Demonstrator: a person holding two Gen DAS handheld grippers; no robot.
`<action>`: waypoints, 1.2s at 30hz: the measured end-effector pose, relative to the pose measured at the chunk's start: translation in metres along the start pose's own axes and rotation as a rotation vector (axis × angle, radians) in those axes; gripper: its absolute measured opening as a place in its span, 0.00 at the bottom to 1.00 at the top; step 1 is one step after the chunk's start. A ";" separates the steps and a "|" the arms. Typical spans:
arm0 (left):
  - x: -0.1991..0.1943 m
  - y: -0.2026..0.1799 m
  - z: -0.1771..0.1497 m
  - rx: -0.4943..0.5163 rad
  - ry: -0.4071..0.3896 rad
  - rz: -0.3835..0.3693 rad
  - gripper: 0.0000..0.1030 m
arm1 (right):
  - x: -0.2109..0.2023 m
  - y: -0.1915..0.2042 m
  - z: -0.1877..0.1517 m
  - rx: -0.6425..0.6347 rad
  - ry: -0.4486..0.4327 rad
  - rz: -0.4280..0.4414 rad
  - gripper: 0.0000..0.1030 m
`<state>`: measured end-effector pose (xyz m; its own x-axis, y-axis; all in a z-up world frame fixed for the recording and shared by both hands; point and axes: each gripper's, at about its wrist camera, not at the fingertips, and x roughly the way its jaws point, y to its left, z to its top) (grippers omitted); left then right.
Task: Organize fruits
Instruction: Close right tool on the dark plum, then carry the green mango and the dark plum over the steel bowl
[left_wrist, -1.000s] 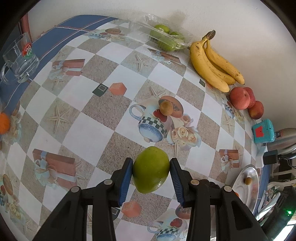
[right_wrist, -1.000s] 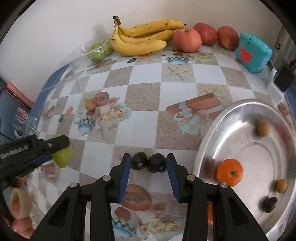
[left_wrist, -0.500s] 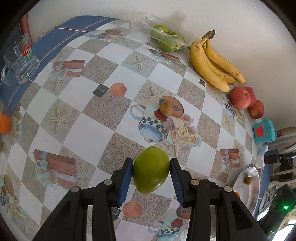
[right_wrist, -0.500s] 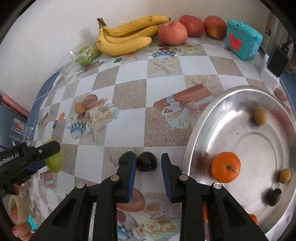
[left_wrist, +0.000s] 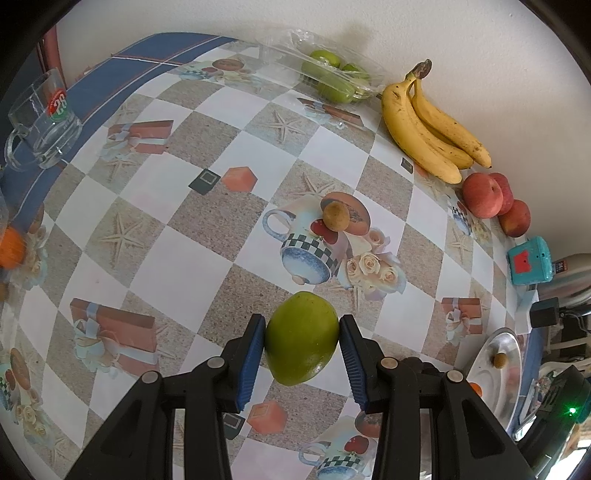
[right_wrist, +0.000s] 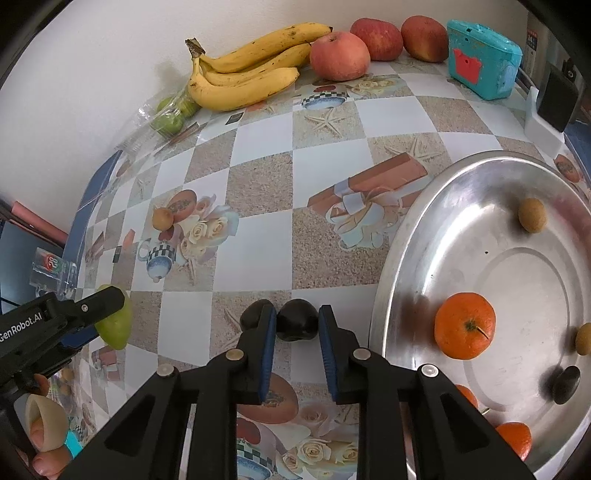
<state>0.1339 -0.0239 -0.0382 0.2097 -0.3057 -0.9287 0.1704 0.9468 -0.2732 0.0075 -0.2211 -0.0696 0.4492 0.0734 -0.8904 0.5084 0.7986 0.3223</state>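
- Since a second ago, our right gripper (right_wrist: 297, 328) has closed from straddling two dark fruits to clamping one dark plum (right_wrist: 297, 325); the second dark fruit (right_wrist: 255, 314) now sits outside its left finger, touching it.
- We judge that the plum rests on or just above the desk (right_wrist: 258, 184), just beside the rim of the metal tray (right_wrist: 406, 229). That position suits a short transfer into the tray.
- Our left gripper (left_wrist: 302, 347) remains clamped on the green mango (left_wrist: 301, 341), unchanged across the frames. We hold the mango above the desk, well apart from the tray, presumably waiting its turn.
- The tray already carries an orange (right_wrist: 464, 325), small brown fruits and another dark fruit.
- Bananas (right_wrist: 247, 74) and apples (right_wrist: 340, 55) lie along the wall, untouched.
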 end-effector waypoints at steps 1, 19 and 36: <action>0.000 0.000 0.000 0.000 0.000 0.000 0.42 | 0.000 -0.001 0.000 0.005 -0.001 0.004 0.22; -0.005 -0.009 -0.003 0.023 -0.008 0.004 0.42 | -0.026 -0.009 0.001 0.038 -0.039 0.052 0.22; -0.008 -0.071 -0.031 0.157 0.019 -0.039 0.42 | -0.077 -0.046 0.004 0.113 -0.133 0.036 0.22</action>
<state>0.0904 -0.0852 -0.0190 0.1819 -0.3384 -0.9233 0.3268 0.9063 -0.2678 -0.0482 -0.2660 -0.0146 0.5581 0.0148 -0.8297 0.5661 0.7242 0.3937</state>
